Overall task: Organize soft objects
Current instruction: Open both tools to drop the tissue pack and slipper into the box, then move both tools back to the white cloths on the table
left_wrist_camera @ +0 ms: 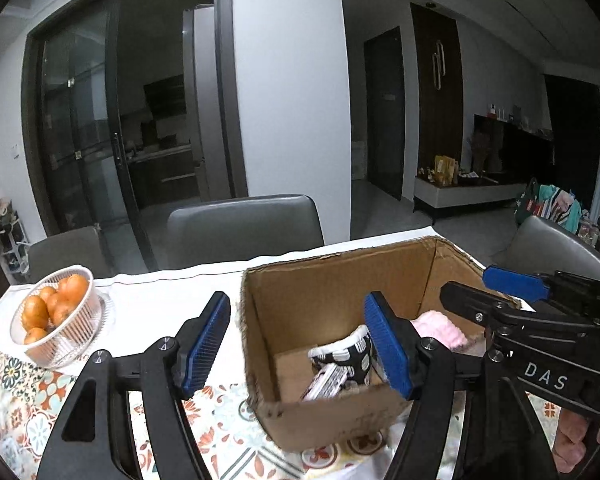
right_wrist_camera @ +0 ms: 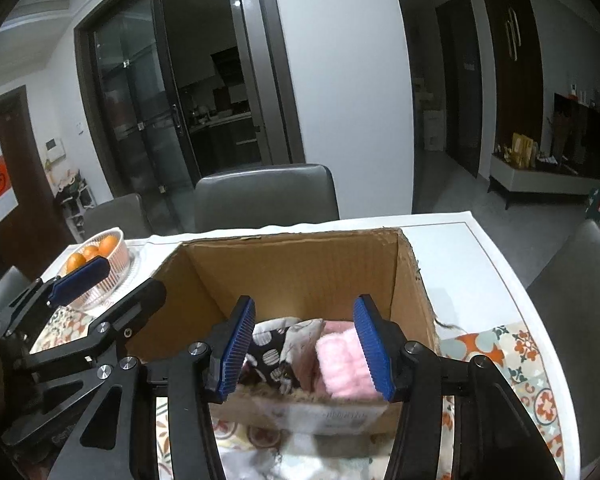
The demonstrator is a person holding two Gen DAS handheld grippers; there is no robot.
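An open cardboard box (left_wrist_camera: 332, 280) (right_wrist_camera: 300, 264) stands on the table. Inside lie a fluffy pink cloth (left_wrist_camera: 440, 330) (right_wrist_camera: 340, 360), a black cloth with white dots (left_wrist_camera: 352, 354) (right_wrist_camera: 266, 350) and a pale patterned cloth (right_wrist_camera: 300, 340). My left gripper (left_wrist_camera: 298, 346) (right_wrist_camera: 112, 288) is open and straddles the box's left wall, one finger outside and one over the inside, touching nothing. My right gripper (right_wrist_camera: 305, 348) (left_wrist_camera: 488, 294) is open above the box's near right part. The pink cloth lies close beside its right pad (right_wrist_camera: 374, 348), and the other pad stands free.
A clear basket of oranges (left_wrist_camera: 56, 316) (right_wrist_camera: 100, 256) sits at the table's left. Grey chairs (left_wrist_camera: 244, 220) (right_wrist_camera: 580, 280) stand behind and to the right. A patterned tablecloth (left_wrist_camera: 24, 392) covers the near part. Something white and blurred (right_wrist_camera: 260, 456) lies before the box.
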